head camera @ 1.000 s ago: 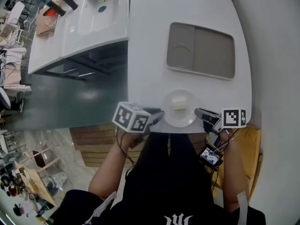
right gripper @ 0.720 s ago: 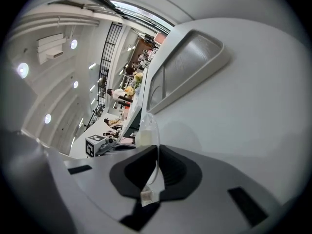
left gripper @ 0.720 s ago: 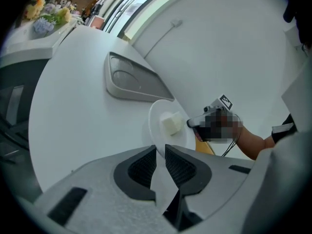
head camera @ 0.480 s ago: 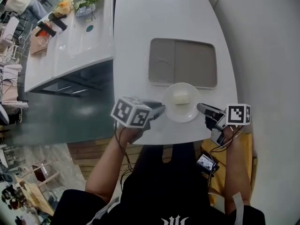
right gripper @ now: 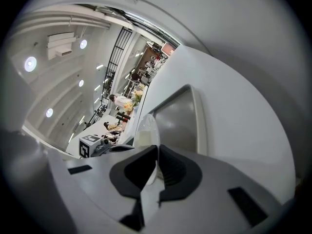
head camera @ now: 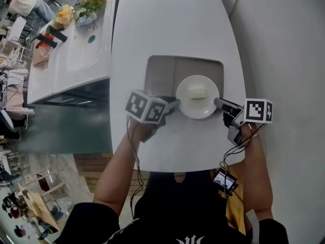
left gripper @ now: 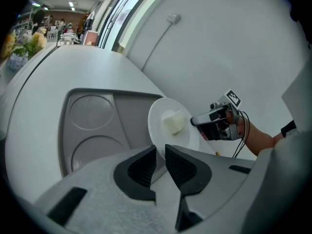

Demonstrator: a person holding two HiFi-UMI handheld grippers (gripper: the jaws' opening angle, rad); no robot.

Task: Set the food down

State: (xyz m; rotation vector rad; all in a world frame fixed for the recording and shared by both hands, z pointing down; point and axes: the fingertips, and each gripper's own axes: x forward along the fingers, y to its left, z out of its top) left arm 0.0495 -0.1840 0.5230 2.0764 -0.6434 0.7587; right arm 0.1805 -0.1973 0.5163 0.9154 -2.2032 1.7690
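Head view | forearms [head camera: 120, 162] outstretched | left gripper [head camera: 174, 106], right gripper [head camera: 218, 103] pinch plate [head camera: 199, 109]

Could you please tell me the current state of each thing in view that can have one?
plate: gripped at opposite rim edges, over the tray, not yet released.
food block: whole, lying on the plate.
tray: flat on the table, visible compartments bare.
left gripper: shut on the plate's rim.
right gripper: shut on the plate's rim.
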